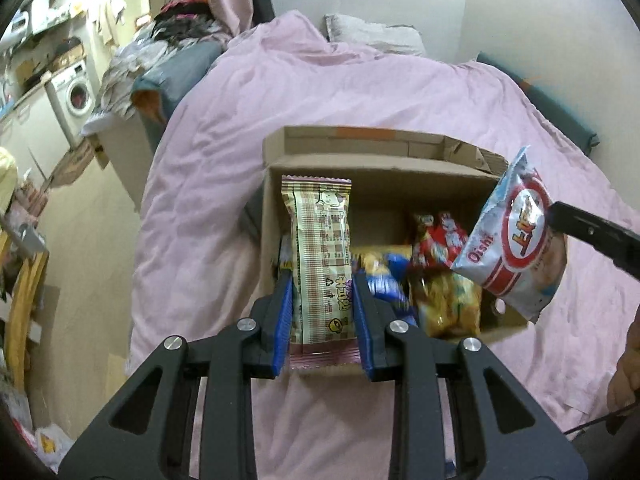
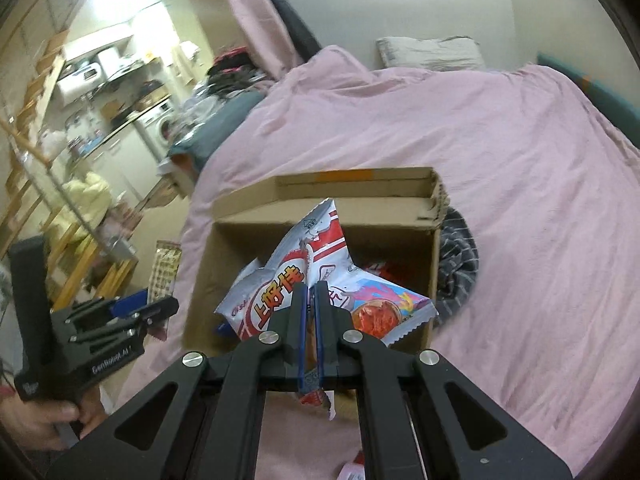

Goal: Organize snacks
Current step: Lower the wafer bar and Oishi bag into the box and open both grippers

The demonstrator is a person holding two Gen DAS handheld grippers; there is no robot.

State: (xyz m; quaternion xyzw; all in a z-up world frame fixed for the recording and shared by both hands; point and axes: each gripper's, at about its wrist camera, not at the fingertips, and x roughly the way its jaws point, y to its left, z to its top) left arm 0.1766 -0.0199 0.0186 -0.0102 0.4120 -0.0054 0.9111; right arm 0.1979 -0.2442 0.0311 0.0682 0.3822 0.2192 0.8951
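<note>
An open cardboard box (image 1: 384,178) stands on a pink bed and holds several snack packs. My left gripper (image 1: 322,276) is shut on a long beige checked snack packet (image 1: 320,248), held upright over the box's left side. My right gripper (image 2: 311,286) is shut on a white and red Oishi chip bag (image 2: 296,280), held over the box (image 2: 320,224). That bag (image 1: 516,240) also shows in the left wrist view above the box's right wall. The left gripper (image 2: 144,308) and its packet (image 2: 164,268) show at the left of the right wrist view.
The pink duvet (image 1: 360,92) covers the bed around the box. A dark striped cloth (image 2: 460,256) lies right of the box. A pillow (image 2: 432,54) lies at the head. A washing machine (image 1: 76,94), shelves and clutter stand left of the bed.
</note>
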